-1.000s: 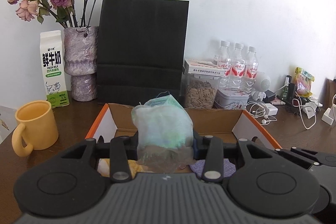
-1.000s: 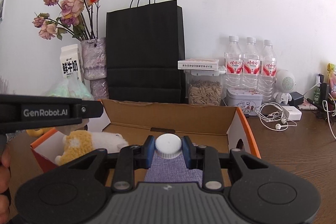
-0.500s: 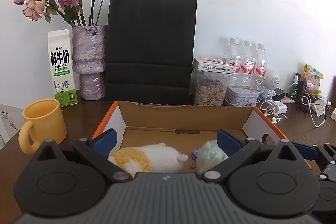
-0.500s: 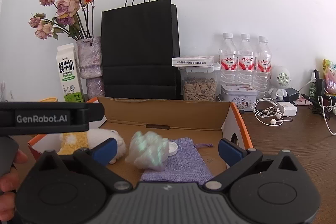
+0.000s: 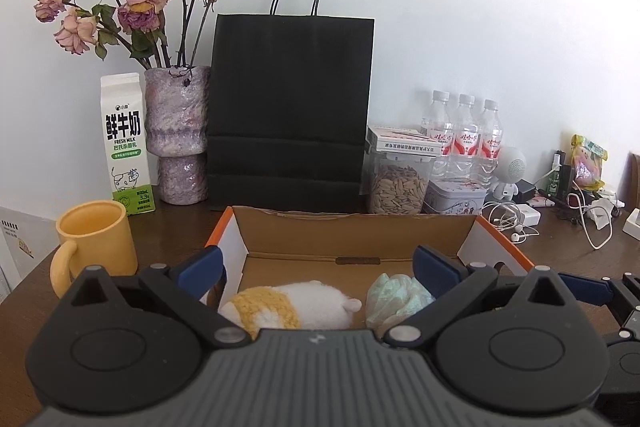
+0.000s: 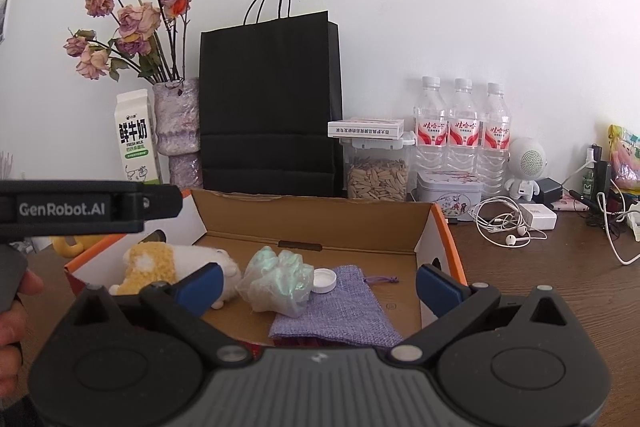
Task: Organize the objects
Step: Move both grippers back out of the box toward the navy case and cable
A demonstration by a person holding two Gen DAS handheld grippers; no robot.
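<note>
Two tools wide, crinkly plastic bag (image 6: pixel 280 277), fuzzy plush (image 6: pixel 168 265), cardboard box (image 6: pixel 308 223)

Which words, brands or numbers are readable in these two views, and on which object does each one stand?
"鲜牛奶" and "FRESH MILK": on the milk carton; the smaller lines below are too small to read.
"GenRobot.AI": on the left gripper, seen in the right wrist view.
Red characters on the water bottles: too blurred to read.
Print on the flat white box atop the seed jar: too small.
</note>
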